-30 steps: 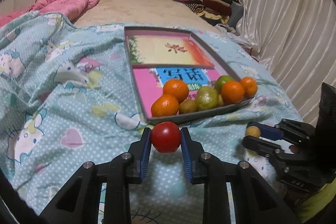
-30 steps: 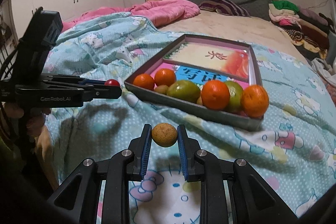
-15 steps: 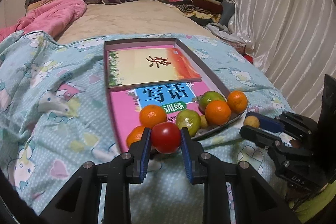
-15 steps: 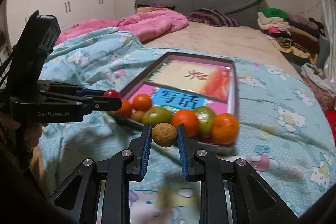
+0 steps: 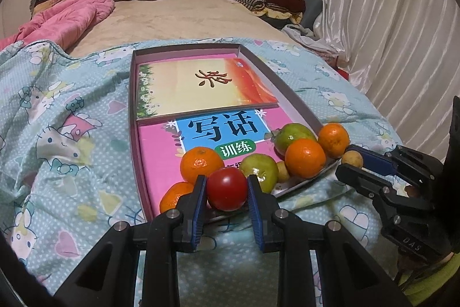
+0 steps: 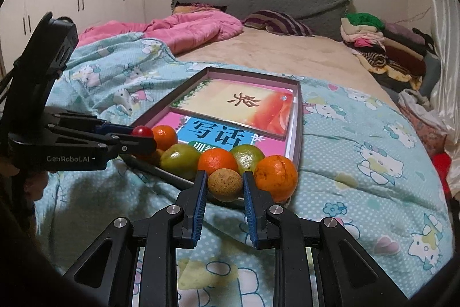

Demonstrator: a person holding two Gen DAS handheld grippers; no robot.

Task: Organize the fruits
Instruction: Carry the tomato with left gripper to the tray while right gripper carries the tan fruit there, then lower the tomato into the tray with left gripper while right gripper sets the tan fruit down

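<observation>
The left tongs point(image 5: 227, 189) grip a red tomato point(image 5: 226, 188), the right tongs point(image 6: 225, 185) a small brown fruit point(image 6: 224, 185); both hover at the near edge of the tray point(image 5: 132, 117) (on the bed), where oranges and green fruits already sit. Only these two seem left.

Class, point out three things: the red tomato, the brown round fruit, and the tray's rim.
red tomato point(image 5: 227, 188), left wrist view, front face.
brown round fruit point(image 6: 224, 185), right wrist view, centre.
tray point(image 5: 132, 94), left wrist view, left rim.
</observation>
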